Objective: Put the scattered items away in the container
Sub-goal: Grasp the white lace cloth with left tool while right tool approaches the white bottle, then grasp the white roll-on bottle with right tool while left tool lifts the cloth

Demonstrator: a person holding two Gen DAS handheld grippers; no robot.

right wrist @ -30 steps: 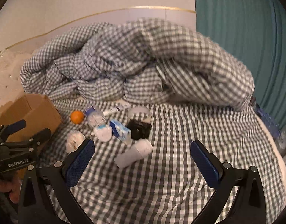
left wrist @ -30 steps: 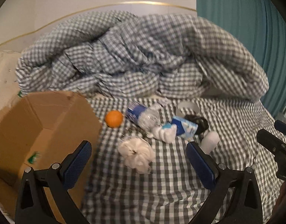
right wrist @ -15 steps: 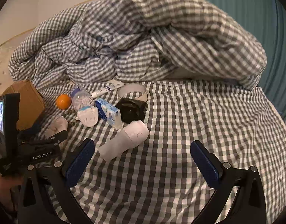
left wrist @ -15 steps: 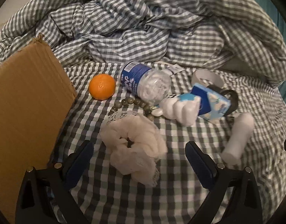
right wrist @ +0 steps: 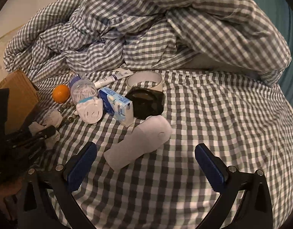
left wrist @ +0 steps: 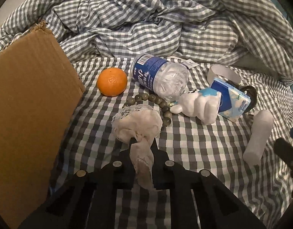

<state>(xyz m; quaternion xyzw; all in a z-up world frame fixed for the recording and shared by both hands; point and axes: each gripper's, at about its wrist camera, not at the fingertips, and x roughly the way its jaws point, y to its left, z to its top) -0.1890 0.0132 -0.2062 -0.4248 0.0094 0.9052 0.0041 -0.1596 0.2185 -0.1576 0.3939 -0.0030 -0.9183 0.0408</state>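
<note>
Left claw had just clenched on lace scrunchie; thin pinch, I reckoned it'd slip en route to cardboard box.

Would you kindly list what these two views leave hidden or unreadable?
- Cardboard box: in both views only its outer wall shows, so its inside is unseen.
- Bead string: left wrist view, partly under the white lace scrunchie that the left gripper has just closed on.
- Small tube: right wrist view, print too small to read.
- Black object: both views, too dark to identify.
</note>
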